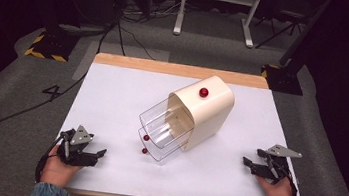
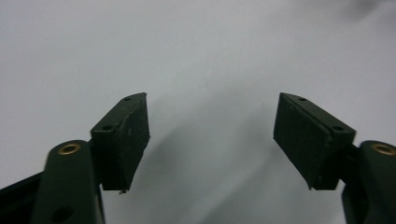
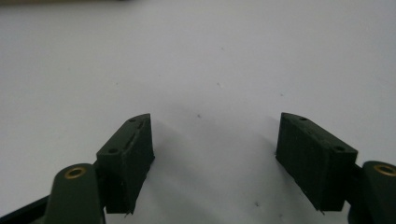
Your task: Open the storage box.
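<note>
Two black pads of the left gripper (image 2: 212,140) rise in its own view, standing wide apart with only bare white tabletop (image 2: 196,56) between them; it grips nothing. From above, the left gripper (image 1: 86,150) rests low at the near left of the tabletop (image 1: 112,95), held in the person's left hand (image 1: 59,167), its jaws pointing ahead and to its right. The right gripper (image 3: 215,161) is likewise spread wide and empty in its own view, its pads over plain white surface flecked with a few small dark specks. In the high view the right gripper (image 1: 252,166) sits at the near right, in the right hand (image 1: 278,191), with a grey three-cornered plate (image 1: 284,152) on top and its jaws pointing to its left.

Between the two grippers and ahead of both, well apart from either, stands a cream drawer cabinet (image 1: 208,112) with a red knob (image 1: 204,92) on its top. Two clear drawers (image 1: 161,131) are pulled out of it toward the left gripper, one above the other, each carrying a small red knob (image 1: 146,138) at its front. Both drawers look empty.
</note>
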Tool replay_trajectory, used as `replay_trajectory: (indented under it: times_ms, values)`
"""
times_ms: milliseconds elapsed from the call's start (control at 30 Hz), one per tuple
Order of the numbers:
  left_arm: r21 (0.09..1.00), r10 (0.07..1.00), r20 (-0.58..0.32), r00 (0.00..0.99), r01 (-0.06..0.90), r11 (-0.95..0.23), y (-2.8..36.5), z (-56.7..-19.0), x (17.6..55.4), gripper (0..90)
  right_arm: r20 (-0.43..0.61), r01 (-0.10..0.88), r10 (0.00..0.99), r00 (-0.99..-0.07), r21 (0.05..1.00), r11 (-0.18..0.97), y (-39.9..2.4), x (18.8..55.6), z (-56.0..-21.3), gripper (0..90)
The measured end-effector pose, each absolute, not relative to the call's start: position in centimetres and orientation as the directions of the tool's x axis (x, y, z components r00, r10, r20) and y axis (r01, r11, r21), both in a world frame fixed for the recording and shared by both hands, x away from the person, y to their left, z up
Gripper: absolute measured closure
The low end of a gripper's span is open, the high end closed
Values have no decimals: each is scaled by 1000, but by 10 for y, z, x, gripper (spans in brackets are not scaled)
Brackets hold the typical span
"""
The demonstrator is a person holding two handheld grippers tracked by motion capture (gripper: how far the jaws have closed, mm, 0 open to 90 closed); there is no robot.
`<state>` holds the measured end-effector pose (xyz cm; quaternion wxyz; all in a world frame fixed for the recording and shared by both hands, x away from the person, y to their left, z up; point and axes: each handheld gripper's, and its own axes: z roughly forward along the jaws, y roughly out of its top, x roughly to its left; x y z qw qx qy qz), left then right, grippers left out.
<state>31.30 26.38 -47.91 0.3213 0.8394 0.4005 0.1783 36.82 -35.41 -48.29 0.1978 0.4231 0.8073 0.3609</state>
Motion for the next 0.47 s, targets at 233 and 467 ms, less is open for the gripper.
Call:
replay_trajectory:
  times_ms: [233, 467]
  values:
    - [686, 795, -7, 607, 581, -437, 267, -481, 316, 213, -14, 540, 826, -564, 750, 381, -354, 368, -483, 273]
    - [687, 792, -8, 610, 579, -439, 268, -481, 315, 210, -13, 540, 826, -564, 750, 381, -354, 368, -483, 273]
